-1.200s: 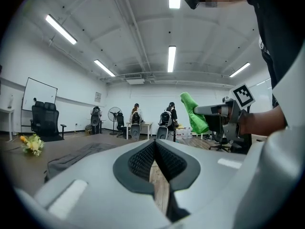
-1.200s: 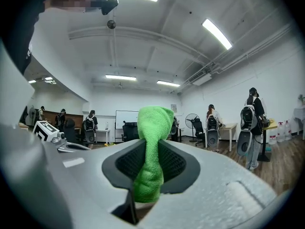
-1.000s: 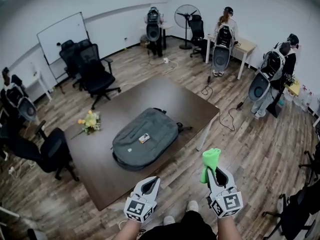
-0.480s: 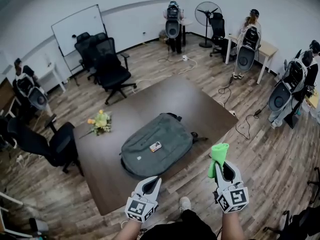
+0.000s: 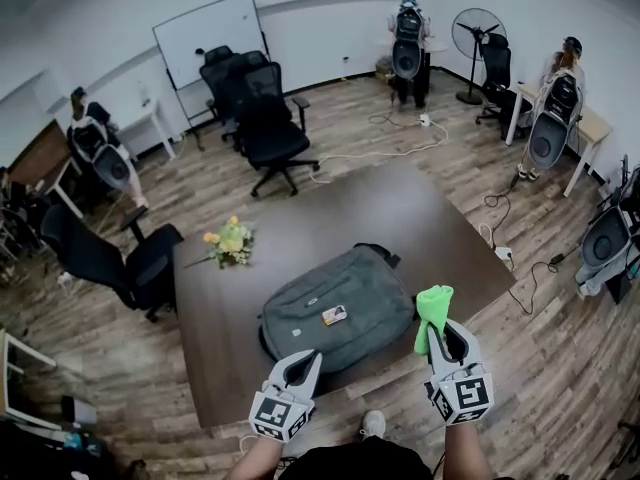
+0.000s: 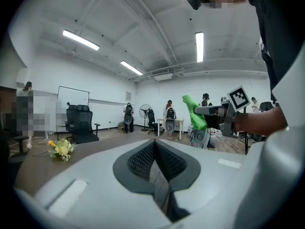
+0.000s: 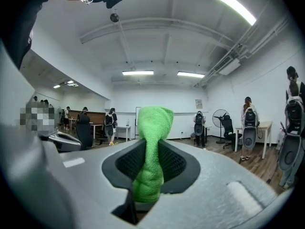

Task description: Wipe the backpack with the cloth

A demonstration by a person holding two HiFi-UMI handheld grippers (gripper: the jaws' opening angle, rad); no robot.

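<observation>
A grey-green backpack (image 5: 338, 309) lies flat on the dark brown table (image 5: 400, 218), with a small card on its front. My right gripper (image 5: 441, 329) hangs over the table's near right edge, just right of the backpack, shut on a bright green cloth (image 5: 434, 311) that sticks up from its jaws. In the right gripper view the cloth (image 7: 151, 147) is pinched between the fingers. My left gripper (image 5: 300, 360) is at the table's near edge below the backpack, shut with nothing in it. The left gripper view shows its jaws (image 6: 153, 149) closed and the cloth (image 6: 194, 112) off to the right.
A small bunch of yellow flowers (image 5: 231, 240) lies on the table's left part. Black office chairs (image 5: 268, 128) stand beyond and left of the table. Several people with gear stand along the far and right walls. A fan (image 5: 478, 30) and whiteboard (image 5: 207, 40) are at the back.
The head view has swung so the table and backpack sit further right and lower. Both grippers keep their place near the table's front edge, the cloth still held.
</observation>
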